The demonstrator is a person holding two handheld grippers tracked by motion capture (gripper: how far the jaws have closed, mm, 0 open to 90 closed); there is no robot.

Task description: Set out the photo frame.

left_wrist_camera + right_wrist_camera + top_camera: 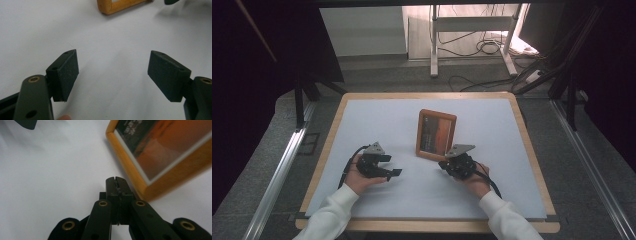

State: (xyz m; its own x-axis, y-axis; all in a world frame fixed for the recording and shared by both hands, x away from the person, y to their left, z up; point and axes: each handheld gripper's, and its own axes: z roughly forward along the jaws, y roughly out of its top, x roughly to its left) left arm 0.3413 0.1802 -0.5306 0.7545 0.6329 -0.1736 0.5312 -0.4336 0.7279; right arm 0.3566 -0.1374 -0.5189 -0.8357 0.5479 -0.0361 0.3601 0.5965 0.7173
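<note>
Two arms in white sleeves (pixel 332 212) come in from the near edge of the table. Each hand holds a black gripper over the white mat (pixel 387 125).

The left gripper (pixel 389 166) sits near the front left part of the mat. Its jaws are wide apart, and nothing is between them. In the left gripper view, the two dark pads (pixel 67 72) stand far from each other with just white mat under them.

The right gripper (pixel 443 165) sits a bit to the right of the middle. Its jaws are pressed together, with nothing in them. In the right gripper view, its tip (pixel 116 183) is just beside the near corner of the picture frame (pixel 160 157). I cannot tell if it touches the frame.

The picture frame (pixel 436 134) is made of light brown wood. It holds an orange and dark picture. It is near the middle of the mat, a little past the right gripper.

The mat lies on a wooden table (pixel 532 150). Far behind, on the floor, there are black cables (pixel 484 47) and a white stand (pixel 472 25).
</note>
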